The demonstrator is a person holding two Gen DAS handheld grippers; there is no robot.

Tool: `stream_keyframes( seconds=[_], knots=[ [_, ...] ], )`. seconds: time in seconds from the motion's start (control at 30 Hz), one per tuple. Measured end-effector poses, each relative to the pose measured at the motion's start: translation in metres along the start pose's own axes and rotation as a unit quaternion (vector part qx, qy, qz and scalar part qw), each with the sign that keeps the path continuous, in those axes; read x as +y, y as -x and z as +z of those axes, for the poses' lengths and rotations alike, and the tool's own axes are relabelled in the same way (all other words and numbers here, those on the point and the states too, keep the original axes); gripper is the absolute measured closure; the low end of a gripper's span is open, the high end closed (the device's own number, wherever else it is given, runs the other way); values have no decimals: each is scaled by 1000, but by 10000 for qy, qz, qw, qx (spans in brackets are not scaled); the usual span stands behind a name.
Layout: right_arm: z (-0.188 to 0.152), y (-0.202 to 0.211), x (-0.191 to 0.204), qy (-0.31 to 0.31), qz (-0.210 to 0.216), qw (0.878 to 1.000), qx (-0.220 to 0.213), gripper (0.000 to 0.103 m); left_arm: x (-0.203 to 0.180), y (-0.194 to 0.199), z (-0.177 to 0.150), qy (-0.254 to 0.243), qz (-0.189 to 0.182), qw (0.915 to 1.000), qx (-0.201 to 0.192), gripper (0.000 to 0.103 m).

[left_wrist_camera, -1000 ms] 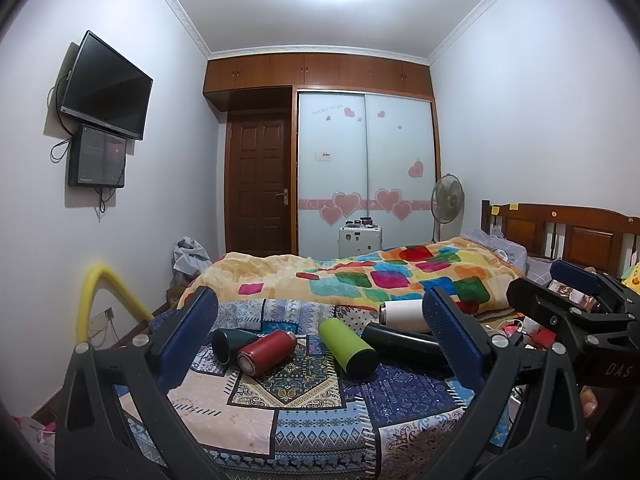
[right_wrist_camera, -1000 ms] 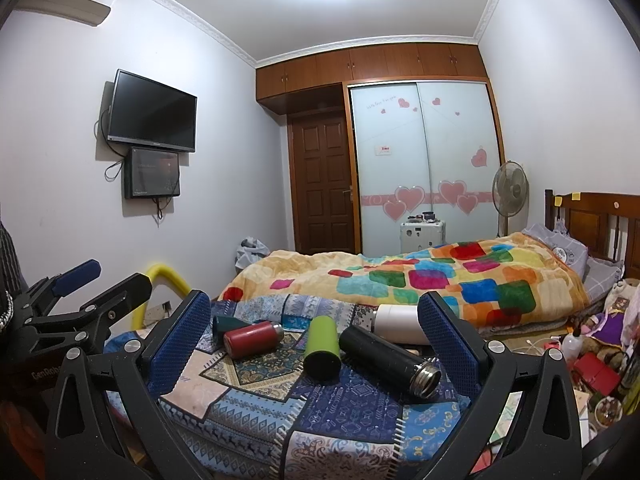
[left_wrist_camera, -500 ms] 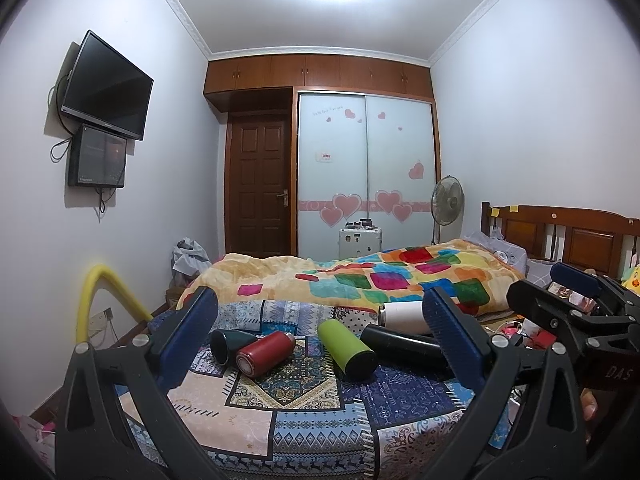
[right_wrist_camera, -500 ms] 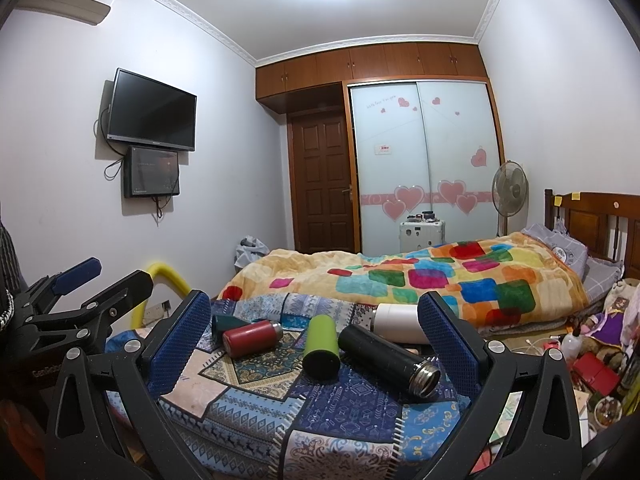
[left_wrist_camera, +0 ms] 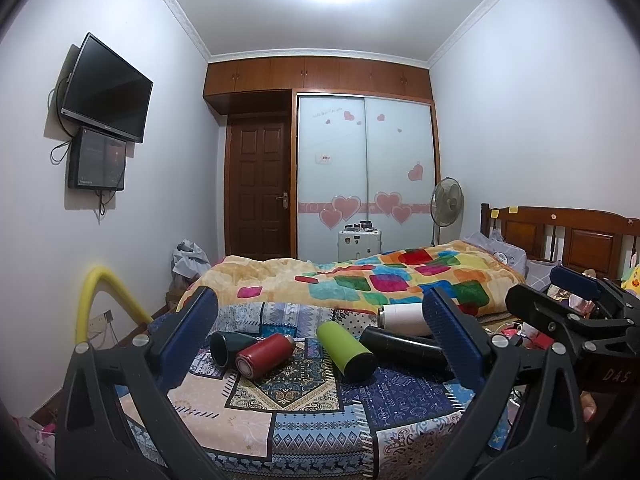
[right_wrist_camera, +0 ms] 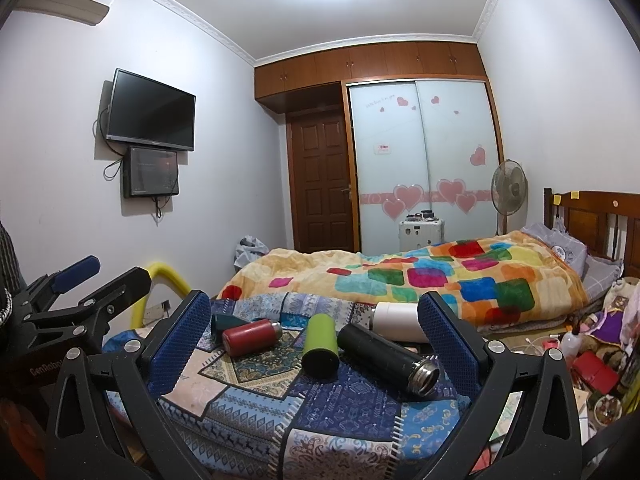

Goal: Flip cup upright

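Five cylindrical flasks lie on their sides on the patterned patchwork cloth (right_wrist_camera: 248, 412) ahead of both claws, none upright yet. The left claw (left_wrist_camera: 320, 344) and the right claw (right_wrist_camera: 316, 340) both hang with their blue ribbed pads wide apart, gripping nothing.

Nearest the right claw, just inside its right pad, lies the long black metal flask (right_wrist_camera: 382, 354) with its bare steel mouth pointing toward the camera. Left of it, about midway between the pads, is the lime-green tumbler (right_wrist_camera: 318, 344), base end forward. Further left sits the short red metal bottle (right_wrist_camera: 250, 336), touching or just beside the dark-green cup (left_wrist_camera: 228, 346), which lies close to the left claw's left pad with its open mouth facing the camera. Farthest back, partly behind the right pad, is the white tumbler (right_wrist_camera: 394, 320).

These look rigid and smooth, probably light if empty, and likely to roll on soft cloth. I would grip one across mid-body, pads on opposite curved sides, then pivot it onto its base.
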State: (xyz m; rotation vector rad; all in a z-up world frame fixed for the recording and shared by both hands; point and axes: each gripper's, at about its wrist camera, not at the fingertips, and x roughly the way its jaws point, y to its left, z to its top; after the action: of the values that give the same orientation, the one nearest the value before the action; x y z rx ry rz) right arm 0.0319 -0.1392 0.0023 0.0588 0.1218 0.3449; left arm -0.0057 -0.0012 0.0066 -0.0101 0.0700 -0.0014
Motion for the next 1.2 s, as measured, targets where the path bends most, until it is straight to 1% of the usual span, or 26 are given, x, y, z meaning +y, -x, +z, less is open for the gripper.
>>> stream_keyframes(
  seconds=[0.57,0.93,1.07,1.2],
  knots=[
    [2,2,1,8,18,10000,-12,0,-1,-1,-1,22,15,10000,10,0],
    [-3,-8,3,-4,16,10000,69,0,-2,-15,-10,-5,5,10000,86,0],
    [-7,-20,2,14,-7,9999,170,0,2,-34,-18,-88,-27,9993,350,0],
    [-14,-36,-1,63,-54,9994,331,0,13,-61,-30,-183,-13,9973,717,0]
  ],
)
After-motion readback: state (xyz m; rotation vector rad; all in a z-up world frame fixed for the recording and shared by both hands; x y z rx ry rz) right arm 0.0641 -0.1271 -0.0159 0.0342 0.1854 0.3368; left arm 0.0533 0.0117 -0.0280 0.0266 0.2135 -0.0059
